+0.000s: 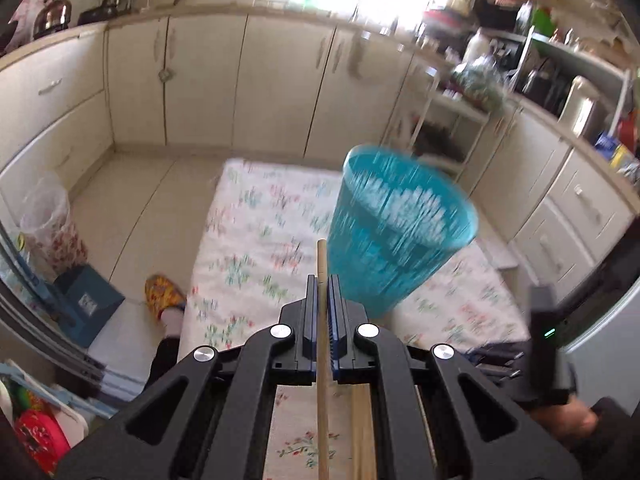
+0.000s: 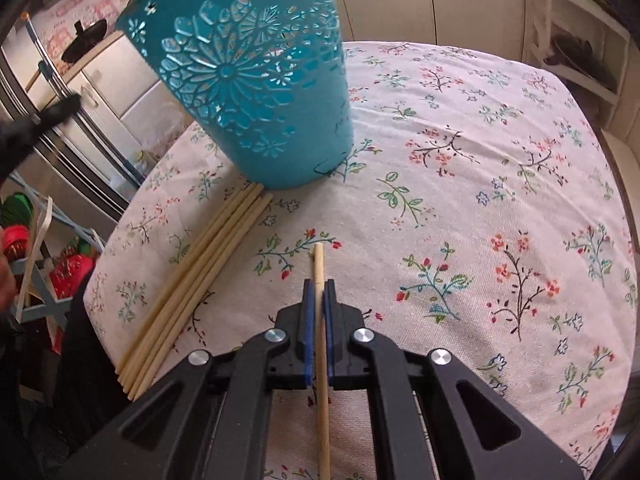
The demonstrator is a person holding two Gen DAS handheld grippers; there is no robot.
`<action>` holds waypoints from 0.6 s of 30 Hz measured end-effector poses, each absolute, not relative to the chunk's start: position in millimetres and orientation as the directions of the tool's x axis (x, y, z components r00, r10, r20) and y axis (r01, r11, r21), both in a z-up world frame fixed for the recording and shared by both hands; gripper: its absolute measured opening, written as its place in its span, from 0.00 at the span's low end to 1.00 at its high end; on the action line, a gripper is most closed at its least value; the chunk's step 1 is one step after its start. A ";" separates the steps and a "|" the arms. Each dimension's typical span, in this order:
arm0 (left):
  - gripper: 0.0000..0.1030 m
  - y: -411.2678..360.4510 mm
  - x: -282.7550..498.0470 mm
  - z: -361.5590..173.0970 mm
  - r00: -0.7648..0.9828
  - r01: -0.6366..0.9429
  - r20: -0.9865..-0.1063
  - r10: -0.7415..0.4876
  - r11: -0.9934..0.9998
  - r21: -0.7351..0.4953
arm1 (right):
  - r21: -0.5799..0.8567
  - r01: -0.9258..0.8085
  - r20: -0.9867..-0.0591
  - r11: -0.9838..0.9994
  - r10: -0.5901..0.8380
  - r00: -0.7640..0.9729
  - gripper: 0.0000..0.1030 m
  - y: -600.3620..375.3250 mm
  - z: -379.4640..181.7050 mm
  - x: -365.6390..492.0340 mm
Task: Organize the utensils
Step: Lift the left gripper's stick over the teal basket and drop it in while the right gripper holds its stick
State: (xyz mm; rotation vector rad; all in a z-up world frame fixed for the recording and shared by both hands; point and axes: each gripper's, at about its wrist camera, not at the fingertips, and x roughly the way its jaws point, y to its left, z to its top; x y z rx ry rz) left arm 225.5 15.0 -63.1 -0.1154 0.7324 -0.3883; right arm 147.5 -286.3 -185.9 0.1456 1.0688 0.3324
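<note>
Left gripper [image 1: 323, 292] w/ jaws clamping one chopstick [image 1: 322, 360]; right gripper [image 2: 319, 296] clamping another chopstick [image 2: 321, 360]. Teal basket [image 2: 256, 80] is sitting on floral counter [image 2: 480, 160], loose chopsticks [image 2: 192, 280] lying beside it.

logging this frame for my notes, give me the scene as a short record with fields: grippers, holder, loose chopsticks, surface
left gripper: shut on a single chopstick, raised above the table, near the holder's rim
right gripper: shut on one chopstick, low over the cloth
holder: teal cutout cup, standing on the table, no chopsticks seen inside
loose chopsticks: bundle lying flat, far ends at the cup's base
surface: floral tablecloth
</note>
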 end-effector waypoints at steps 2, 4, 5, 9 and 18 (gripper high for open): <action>0.05 13.8 222.6 -41.6 0.699 0.323 -0.586 -0.409 0.912 -0.252 | 0.288 -0.195 -0.827 0.938 0.346 0.443 0.05 -290.4 -185.4 145.2; 0.05 10.1 224.0 -20.1 0.724 0.340 -0.538 -0.431 0.902 -0.265 | 0.300 -0.192 -0.820 0.934 0.356 0.448 0.05 -291.6 -183.5 143.3; 0.05 5.7 225.8 -11.1 0.738 0.345 -0.515 -0.435 0.900 -0.266 | 0.312 -0.188 -0.815 0.931 0.364 0.451 0.05 -294.2 -184.3 143.3; 0.05 -15.0 242.3 16.9 0.794 0.350 -0.422 -0.437 0.897 -0.270 | 0.352 -0.177 -0.797 0.919 0.393 0.458 0.05 -293.8 -173.5 133.8; 0.05 -77.4 309.3 28.8 0.913 0.243 -0.270 -0.305 0.940 -0.240 | 0.397 -0.171 -0.769 0.902 0.428 0.474 0.05 -296.8 -178.5 134.2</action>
